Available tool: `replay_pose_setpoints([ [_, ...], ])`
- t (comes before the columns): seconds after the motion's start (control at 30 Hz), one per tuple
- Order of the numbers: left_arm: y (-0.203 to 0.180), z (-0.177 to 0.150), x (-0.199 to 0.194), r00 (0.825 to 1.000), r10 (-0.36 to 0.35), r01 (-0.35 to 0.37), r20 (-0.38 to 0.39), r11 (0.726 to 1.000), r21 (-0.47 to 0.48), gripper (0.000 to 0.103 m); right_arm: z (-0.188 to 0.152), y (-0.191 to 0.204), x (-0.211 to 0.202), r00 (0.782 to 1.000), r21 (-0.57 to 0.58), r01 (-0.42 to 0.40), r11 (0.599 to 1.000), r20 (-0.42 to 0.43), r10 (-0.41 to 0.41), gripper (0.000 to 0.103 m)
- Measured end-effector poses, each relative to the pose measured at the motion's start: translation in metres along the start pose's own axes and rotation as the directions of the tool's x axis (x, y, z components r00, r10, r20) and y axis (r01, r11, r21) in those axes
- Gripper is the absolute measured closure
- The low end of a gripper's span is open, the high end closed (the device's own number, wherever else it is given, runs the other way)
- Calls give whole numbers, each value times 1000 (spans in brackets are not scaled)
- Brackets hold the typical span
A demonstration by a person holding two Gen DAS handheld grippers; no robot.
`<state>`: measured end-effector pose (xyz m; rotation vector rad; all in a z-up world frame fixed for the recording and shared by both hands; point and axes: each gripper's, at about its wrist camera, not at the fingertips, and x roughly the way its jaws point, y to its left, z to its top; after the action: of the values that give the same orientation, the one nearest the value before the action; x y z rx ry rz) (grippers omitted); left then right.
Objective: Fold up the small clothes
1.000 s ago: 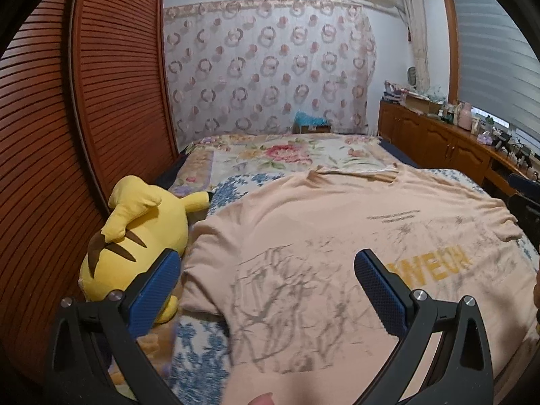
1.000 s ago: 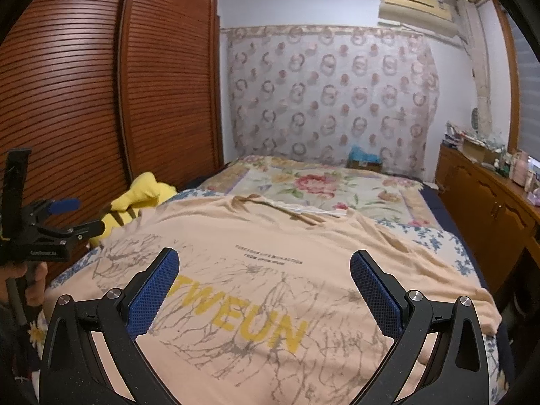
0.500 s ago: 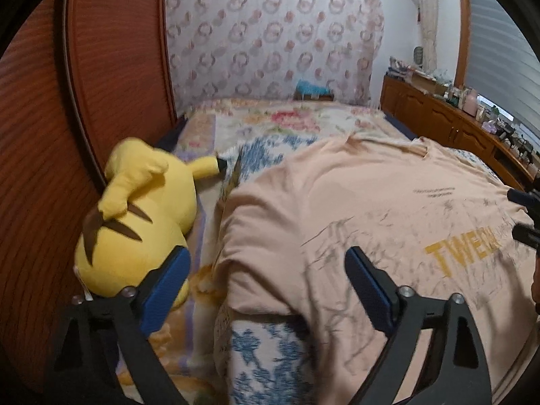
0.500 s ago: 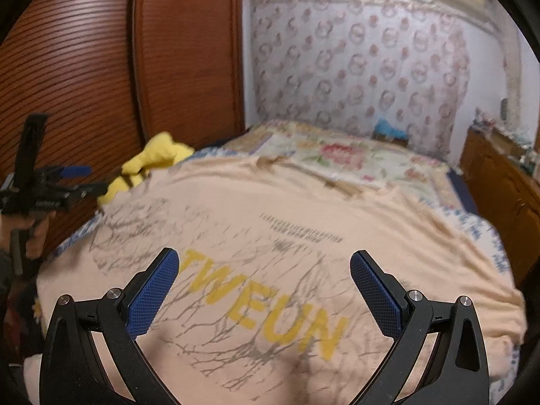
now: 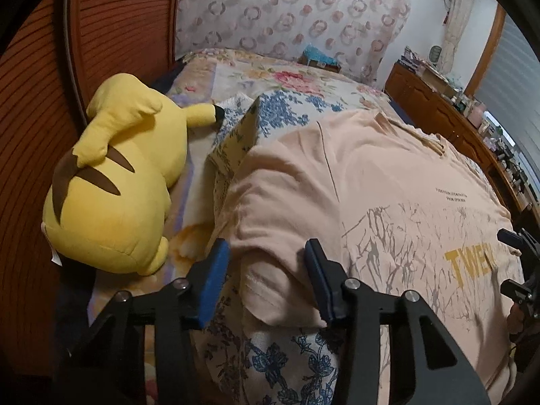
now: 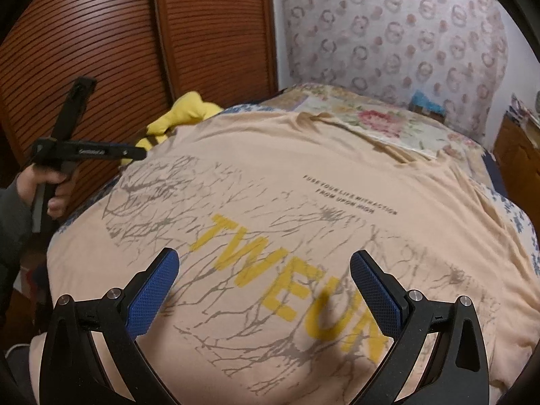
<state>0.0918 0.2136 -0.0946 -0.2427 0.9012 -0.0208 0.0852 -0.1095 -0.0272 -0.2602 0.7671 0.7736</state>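
A peach T-shirt [image 5: 388, 175] with yellow letters and a grey branch print lies spread face up on the bed. Its left sleeve [image 5: 270, 236] bunches up between the blue pads of my left gripper [image 5: 266, 270]. The jaws are closing around the sleeve, and a thin gap still shows at the left pad. In the right wrist view my right gripper [image 6: 265, 270] hovers open over the yellow letters of the T-shirt [image 6: 303, 168], with nothing between its fingers. A hand holds the left gripper [image 6: 131, 153] at the shirt's left edge.
A big yellow plush toy [image 5: 111, 182] lies left of the shirt, against the brown slatted wardrobe [image 5: 118, 27]. A floral quilt [image 5: 287, 111] covers the bed. A wooden dresser [image 5: 438, 111] crowded with small items runs along the right side.
My left gripper has swung left and down to the sleeve, and its jaws have narrowed around it. The right gripper has dropped closer to the shirt's print.
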Motion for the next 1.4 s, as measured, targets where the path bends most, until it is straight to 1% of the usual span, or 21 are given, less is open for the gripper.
replay_pose_setpoints([
  [0.03,-1,-1,1,1000,-14,14,-10,1000,6,66,0,2,1,1000,-5,-5,1000,-4,5,0],
  [0.07,-1,-2,2,1000,-21,21,-14,1000,8,74,0,3,2,1000,-11,-13,1000,-9,13,0],
  [0.13,-4,-3,0,1000,2,-1,-6,1000,22,80,-1,5,3,1000,-15,-19,1000,-14,19,0],
  [0.17,-5,-4,-1,1000,15,-15,2,999,28,85,-2,6,3,1000,-15,-21,1000,-17,20,0],
  [0.2,-8,-5,-6,999,31,-32,22,999,41,97,-1,6,4,1000,-14,-22,1000,-18,21,0],
  [0.27,-17,-4,-11,998,40,-44,41,995,94,102,-2,4,2,1000,-9,-21,1000,-11,21,0],
  [0.33,-28,-4,-16,996,60,-68,62,988,135,103,-3,4,-2,1000,-9,-26,1000,9,27,0],
  [0.4,-36,0,-23,994,54,-68,90,986,152,103,-3,3,-6,999,0,-31,1000,21,31,0],
  [0.5,-52,8,-36,992,9,-31,125,984,176,103,-3,-2,-12,999,12,-25,1000,31,25,0],
  [0.63,-89,23,-50,986,-63,26,155,972,234,103,-5,-13,-18,999,39,-7,999,38,6,0],
  [0.77,-127,30,-55,982,-133,88,137,951,295,103,-6,-26,-27,998,69,5,998,58,-9,0],
  [0.83,-142,30,-56,981,-138,90,135,946,312,100,-8,-31,-31,998,81,14,997,66,-19,0],
  [0.93,-154,27,-63,975,-160,103,152,940,325,89,-10,-38,-36,997,97,23,995,71,-30,0],
  [1.0,-153,25,-67,973,-160,100,169,943,318,79,-12,-42,-38,997,100,35,994,68,-42,0],
  [1.03,-150,24,-70,971,-154,92,185,948,306,78,-12,-44,-38,997,96,42,994,65,-48,0],
  [1.07,-146,23,-73,968,-150,87,200,952,293,74,-13,-44,-38,997,94,45,995,63,-51,3],
  [1.1,-143,21,-75,967,-146,83,209,955,285,67,-13,-45,-37,997,91,49,995,62,-55,4],
  [1.17,-133,16,-81,964,-124,60,234,963,264,59,-10,-45,-37,997,82,44,996,65,-49,8],
  [1.2,-128,13,-84,962,-115,50,247,966,255,51,-7,-43,-36,997,76,41,996,65,-46,11],
  [1.33,-106,-3,-95,954,-80,16,290,977,214,48,7,-32,-29,997,16,13,1000,70,-14,18],
  [1.4,-97,-11,-98,952,-47,-16,303,979,203,47,18,-24,-22,997,-20,-15,1000,71,17,28],
])
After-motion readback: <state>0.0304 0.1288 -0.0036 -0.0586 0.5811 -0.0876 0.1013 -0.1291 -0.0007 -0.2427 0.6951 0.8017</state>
